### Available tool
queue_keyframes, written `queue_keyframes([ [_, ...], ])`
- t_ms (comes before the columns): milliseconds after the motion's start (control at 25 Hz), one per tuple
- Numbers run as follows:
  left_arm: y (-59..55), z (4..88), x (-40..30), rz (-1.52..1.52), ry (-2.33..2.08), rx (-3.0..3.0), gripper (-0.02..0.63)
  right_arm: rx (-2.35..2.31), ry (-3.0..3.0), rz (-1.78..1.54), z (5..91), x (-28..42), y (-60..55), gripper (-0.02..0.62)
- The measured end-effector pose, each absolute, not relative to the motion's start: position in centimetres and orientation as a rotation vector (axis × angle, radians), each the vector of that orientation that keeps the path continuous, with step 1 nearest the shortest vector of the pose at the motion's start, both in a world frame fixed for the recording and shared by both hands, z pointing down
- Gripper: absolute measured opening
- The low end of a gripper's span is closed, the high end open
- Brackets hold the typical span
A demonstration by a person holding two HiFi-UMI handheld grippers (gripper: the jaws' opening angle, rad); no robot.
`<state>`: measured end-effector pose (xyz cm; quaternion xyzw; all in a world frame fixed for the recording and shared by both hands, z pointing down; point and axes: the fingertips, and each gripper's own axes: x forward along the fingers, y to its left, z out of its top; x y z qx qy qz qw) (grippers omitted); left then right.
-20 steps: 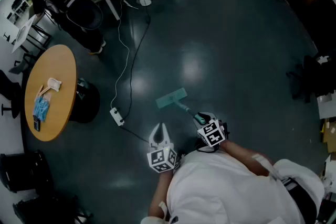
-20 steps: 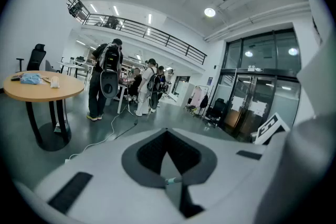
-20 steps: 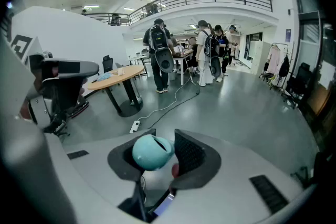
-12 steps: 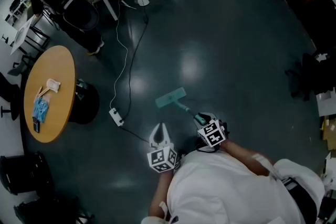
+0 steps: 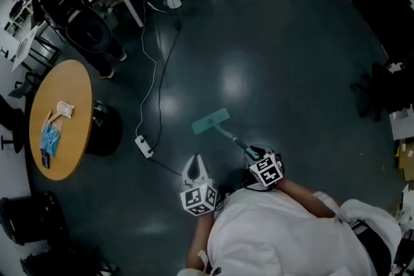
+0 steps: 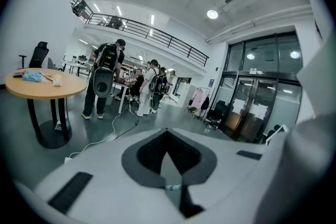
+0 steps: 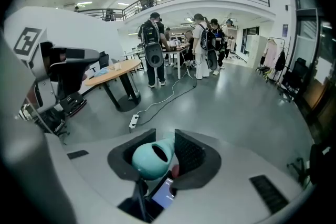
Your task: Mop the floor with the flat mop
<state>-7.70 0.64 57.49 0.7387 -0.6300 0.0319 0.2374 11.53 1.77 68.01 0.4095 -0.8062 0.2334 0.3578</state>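
Observation:
The flat mop's teal head (image 5: 210, 121) lies flat on the dark floor in front of me. Its handle (image 5: 231, 139) slants back to my right gripper (image 5: 253, 153), which is shut on the handle's teal top end (image 7: 152, 159). In the right gripper view that rounded end with its hanging hole sits between the dark pads (image 7: 191, 153). My left gripper (image 5: 196, 159) hovers to the left of the handle, apart from it. Its jaws meet at the tips with nothing between them (image 6: 167, 136).
A white power strip (image 5: 143, 145) with white and black cables (image 5: 154, 77) lies left of the mop head. A round wooden table (image 5: 68, 94) holding small items stands at the left. People with backpacks (image 5: 81, 6) stand by desks at upper left. Dark chairs (image 5: 381, 94) line the right.
My right gripper has drawn slightly back toward me, so a bit more handle shows. The mop head has stayed in place. The left gripper has barely moved.

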Motion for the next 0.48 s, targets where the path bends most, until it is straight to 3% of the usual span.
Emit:
queue_keyframes([
  [240, 0.3, 57.8, -8.4, 0.086, -1.736, 1.988, 0.005, 1.042, -2.057, 0.591, 71.1, 10.8, 0.7, 0.115],
  [480, 0.7, 57.9, -9.1, 0.085, -1.751, 1.958, 0.005, 1.06, -2.09, 0.509, 74.3, 5.3, -8.5, 0.115],
])
